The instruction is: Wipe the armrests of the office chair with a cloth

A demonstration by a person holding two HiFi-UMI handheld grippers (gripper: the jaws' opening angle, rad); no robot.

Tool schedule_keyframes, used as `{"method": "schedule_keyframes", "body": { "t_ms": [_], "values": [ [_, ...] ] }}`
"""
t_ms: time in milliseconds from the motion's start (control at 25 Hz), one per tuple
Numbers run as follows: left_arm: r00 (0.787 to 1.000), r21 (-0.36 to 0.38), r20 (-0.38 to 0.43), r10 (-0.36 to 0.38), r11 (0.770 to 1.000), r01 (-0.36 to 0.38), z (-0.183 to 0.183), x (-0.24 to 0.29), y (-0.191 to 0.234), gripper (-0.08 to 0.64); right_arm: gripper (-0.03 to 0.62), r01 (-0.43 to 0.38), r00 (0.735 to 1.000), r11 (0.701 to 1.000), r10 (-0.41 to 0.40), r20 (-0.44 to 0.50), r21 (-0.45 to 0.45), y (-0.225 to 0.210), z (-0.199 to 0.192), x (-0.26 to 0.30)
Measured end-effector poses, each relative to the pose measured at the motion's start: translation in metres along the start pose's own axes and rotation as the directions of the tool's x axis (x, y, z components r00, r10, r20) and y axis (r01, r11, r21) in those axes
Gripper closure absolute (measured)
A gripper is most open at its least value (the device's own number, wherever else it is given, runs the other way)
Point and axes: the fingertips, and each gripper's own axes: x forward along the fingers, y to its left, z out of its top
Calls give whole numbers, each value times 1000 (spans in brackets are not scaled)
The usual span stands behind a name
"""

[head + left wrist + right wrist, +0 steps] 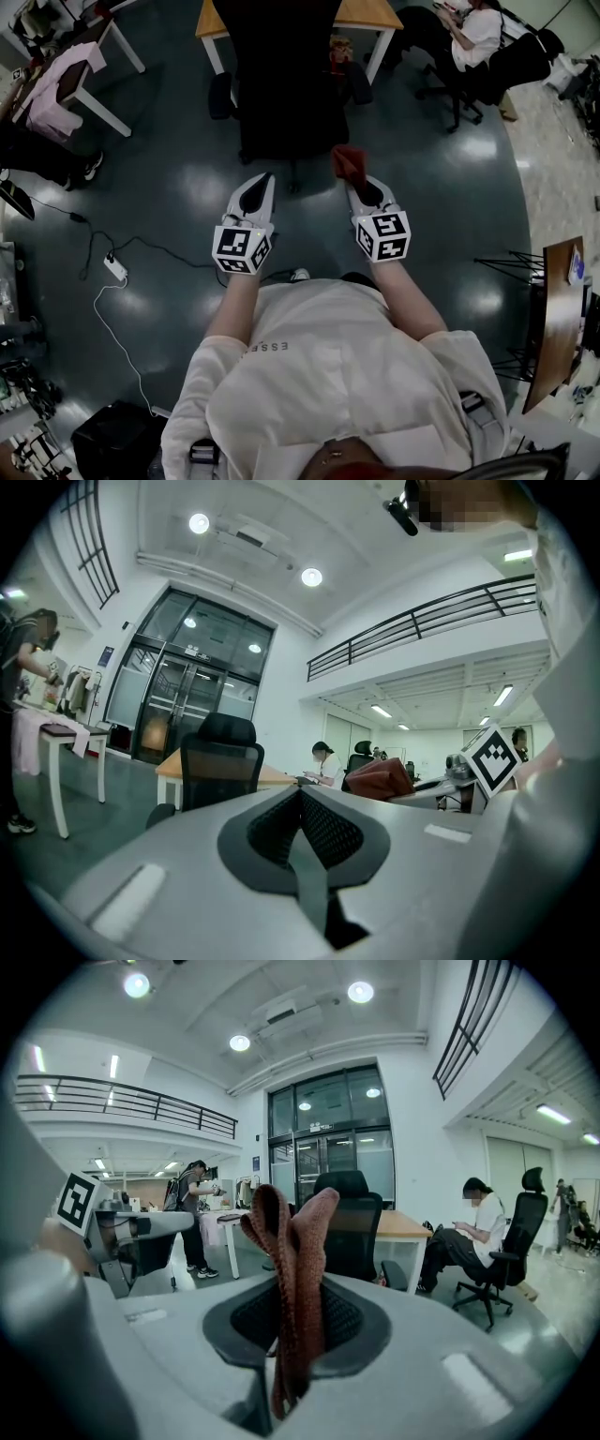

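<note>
The black office chair point(281, 84) stands ahead of me, its back towards me, with an armrest on the left point(221, 94) and one on the right point(359, 82). My right gripper point(361, 187) is shut on a reddish-brown cloth point(349, 162), which sticks up out of the jaws point(291, 1269) short of the chair's right side. My left gripper point(261, 183) is shut with nothing in it point(300, 794) and hangs level with the right one, a little short of the chair point(220, 761). Neither gripper touches the chair.
A wooden table point(366, 14) stands behind the chair. A person point(473, 33) sits on another chair at the back right. A white table point(84, 66) is at the left, and a power strip with cables point(114, 267) lies on the floor. A wooden stand point(553, 309) is at the right.
</note>
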Motion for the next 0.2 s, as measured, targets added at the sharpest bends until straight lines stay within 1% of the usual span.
{"method": "schedule_keyframes", "body": {
  "t_ms": [200],
  "values": [
    [1000,-4,-1,11,1000,-11,2,-4,13,543,545,-1,1000,1000,1,-1,1,8,3,7]
  ]
}}
